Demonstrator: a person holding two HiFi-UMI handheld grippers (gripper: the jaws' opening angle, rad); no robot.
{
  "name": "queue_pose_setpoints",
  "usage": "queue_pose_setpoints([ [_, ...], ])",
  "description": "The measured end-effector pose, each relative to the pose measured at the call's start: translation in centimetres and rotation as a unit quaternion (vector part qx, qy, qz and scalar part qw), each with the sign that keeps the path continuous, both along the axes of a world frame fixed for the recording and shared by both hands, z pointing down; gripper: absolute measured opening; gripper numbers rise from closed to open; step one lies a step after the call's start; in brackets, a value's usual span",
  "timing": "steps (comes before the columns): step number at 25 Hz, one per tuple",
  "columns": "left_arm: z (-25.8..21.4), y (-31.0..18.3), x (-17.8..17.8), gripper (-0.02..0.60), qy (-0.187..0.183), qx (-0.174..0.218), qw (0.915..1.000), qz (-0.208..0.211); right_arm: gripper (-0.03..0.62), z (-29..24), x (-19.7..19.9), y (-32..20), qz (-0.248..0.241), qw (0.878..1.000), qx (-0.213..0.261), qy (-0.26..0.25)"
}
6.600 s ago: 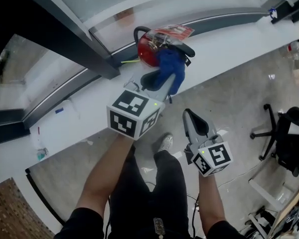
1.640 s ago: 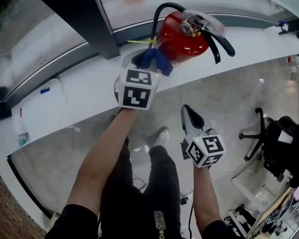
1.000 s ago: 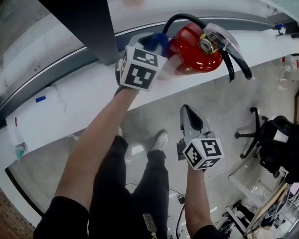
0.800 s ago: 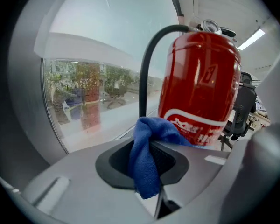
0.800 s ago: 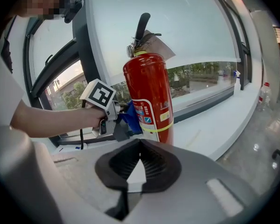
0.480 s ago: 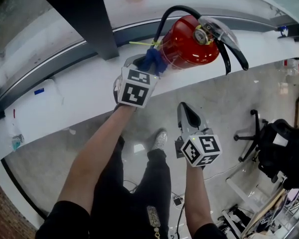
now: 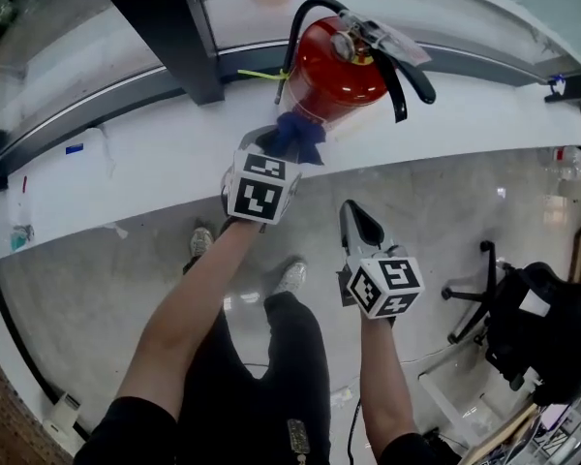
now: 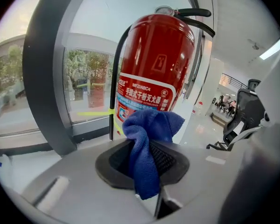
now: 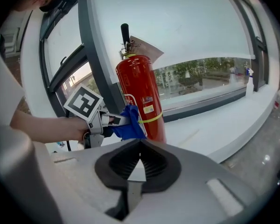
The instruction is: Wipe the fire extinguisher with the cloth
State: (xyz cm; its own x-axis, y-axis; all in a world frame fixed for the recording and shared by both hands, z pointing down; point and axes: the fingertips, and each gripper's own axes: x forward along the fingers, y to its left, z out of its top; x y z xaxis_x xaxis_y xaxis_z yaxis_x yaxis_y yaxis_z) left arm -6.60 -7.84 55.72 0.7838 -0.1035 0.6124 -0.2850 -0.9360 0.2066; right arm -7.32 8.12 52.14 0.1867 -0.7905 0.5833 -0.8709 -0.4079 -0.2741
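Sliding down the fire extinguisher, the cloth now sits lower.

The head view looked steeply down from overhead. Both gripper views faced the fire extinguisher, shared by all three: left close, right farther back.

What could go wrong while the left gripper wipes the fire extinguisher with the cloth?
The fire extinguisher stands unsupported on the white ledge, with the right gripper away from it, so a firm push might tip it. The cloth hangs loosely from the left gripper and might slip out or catch the black hose.
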Motion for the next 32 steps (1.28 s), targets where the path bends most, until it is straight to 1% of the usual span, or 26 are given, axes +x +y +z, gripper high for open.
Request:
queue_pose_setpoints([
  [4,0.4,2.4,0.8,0.063,-0.002,-0.008,0.9999,-0.01,0.003,0.5,1.6,1.1,-0.017,1.0,-0.002,0.003],
  [9,1.1,5.6,3.6,0.063,0.001,-0.018,0.9997,-0.015,0.003,0.5,3.4,3.0,-0.025,1.0,0.001,0.002],
  [14,1.6,6.6,6.8,0.063,0.012,-0.033,0.9979,-0.054,0.003,0.8,5.6,5.2,-0.017,1.0,-0.004,0.0],
  [18,2.2,6.7,8.1,0.063,0.016,-0.043,0.9956,-0.083,0.003,1.2,6.8,6.5,-0.009,1.0,-0.006,0.0],
  [20,2.7,6.4,7.8,0.063,0.012,-0.046,0.9943,-0.096,0.003,1.4,6.9,6.6,-0.007,1.0,-0.005,-0.002],
  [23,3.5,5.7,6.3,0.063,0.004,-0.053,0.9924,-0.111,0.003,1.9,6.4,6.2,-0.009,1.0,-0.006,-0.006],
  [27,4.2,4.9,4.5,0.063,-0.009,-0.055,0.9938,-0.096,0.003,2.0,5.0,5.0,-0.012,1.0,-0.01,-0.008],
  [32,4.4,3.3,2.4,0.063,-0.011,-0.051,0.9951,-0.084,0.003,2.1,3.3,2.7,-0.016,1.0,-0.019,-0.005],
])
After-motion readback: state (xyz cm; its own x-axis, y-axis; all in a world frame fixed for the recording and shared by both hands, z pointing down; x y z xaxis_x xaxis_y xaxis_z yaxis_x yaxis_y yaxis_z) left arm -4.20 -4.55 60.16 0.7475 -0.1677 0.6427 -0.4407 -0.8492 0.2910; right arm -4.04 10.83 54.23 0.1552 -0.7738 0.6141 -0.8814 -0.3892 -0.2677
